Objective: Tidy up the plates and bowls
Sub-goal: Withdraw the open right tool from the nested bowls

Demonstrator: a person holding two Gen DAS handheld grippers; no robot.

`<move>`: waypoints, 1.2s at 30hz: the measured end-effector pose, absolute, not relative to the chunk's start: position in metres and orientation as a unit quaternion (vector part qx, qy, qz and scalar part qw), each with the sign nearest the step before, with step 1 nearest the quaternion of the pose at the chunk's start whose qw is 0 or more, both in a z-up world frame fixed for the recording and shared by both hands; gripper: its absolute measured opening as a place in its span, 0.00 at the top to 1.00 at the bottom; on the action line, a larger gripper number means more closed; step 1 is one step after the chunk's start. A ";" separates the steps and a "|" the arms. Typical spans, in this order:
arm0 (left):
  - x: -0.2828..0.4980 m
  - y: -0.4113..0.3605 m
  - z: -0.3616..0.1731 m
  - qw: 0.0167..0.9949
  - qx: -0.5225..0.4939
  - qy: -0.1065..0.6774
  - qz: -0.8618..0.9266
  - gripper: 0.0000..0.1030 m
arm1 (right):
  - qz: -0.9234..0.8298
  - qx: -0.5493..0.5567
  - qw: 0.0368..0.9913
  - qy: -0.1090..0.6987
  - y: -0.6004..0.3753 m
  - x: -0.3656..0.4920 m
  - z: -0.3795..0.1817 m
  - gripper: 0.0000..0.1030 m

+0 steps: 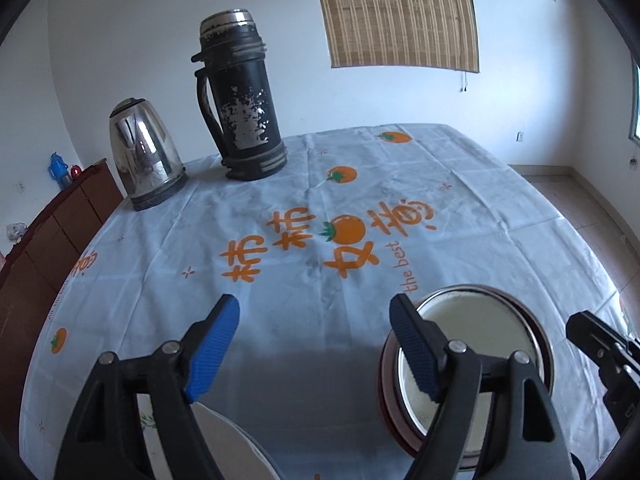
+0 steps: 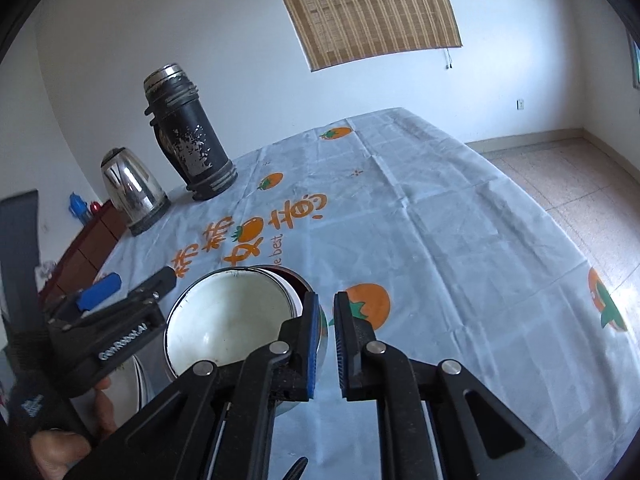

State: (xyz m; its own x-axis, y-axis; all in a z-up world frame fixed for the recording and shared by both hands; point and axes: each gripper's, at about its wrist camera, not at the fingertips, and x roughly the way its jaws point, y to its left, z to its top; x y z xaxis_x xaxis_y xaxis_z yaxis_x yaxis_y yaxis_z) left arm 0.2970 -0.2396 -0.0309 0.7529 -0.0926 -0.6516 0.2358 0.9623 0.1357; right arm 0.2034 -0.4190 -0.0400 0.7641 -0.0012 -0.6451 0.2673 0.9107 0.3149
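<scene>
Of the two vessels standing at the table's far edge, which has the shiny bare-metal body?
The squat stainless steel kettle, on the left. The tall black flask beside it is dark with flaking paint.

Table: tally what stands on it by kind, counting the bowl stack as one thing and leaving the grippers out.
Black flask: 1
Steel kettle: 1
Bowl stack: 1
White plate: 1
Total: 4
</scene>
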 end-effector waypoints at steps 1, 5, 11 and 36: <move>0.298 -0.241 -0.034 0.930 0.105 0.341 -0.085 0.24 | -0.075 0.205 0.917 0.335 -0.421 0.203 -0.042 0.86; 0.303 -0.242 -0.046 0.929 0.107 0.346 -0.075 0.24 | -0.078 0.224 0.914 0.329 -0.425 0.200 -0.048 0.85; 0.302 -0.247 -0.051 0.930 0.117 0.342 -0.066 0.24 | -0.082 0.213 0.921 0.316 -0.419 0.198 -0.043 0.85; 0.194 -0.215 -0.016 0.945 0.096 0.289 -0.121 0.01 | -0.089 0.182 0.939 0.278 -0.385 0.107 -0.012 0.34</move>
State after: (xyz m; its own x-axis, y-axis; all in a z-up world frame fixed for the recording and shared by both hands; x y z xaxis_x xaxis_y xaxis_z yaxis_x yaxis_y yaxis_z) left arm 0.1943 -0.2150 -0.0159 0.8034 -0.1735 -0.5696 0.2843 0.9523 0.1110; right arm 0.1067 -0.3848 -0.0121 0.8292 -0.0651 -0.5551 0.2677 0.9181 0.2923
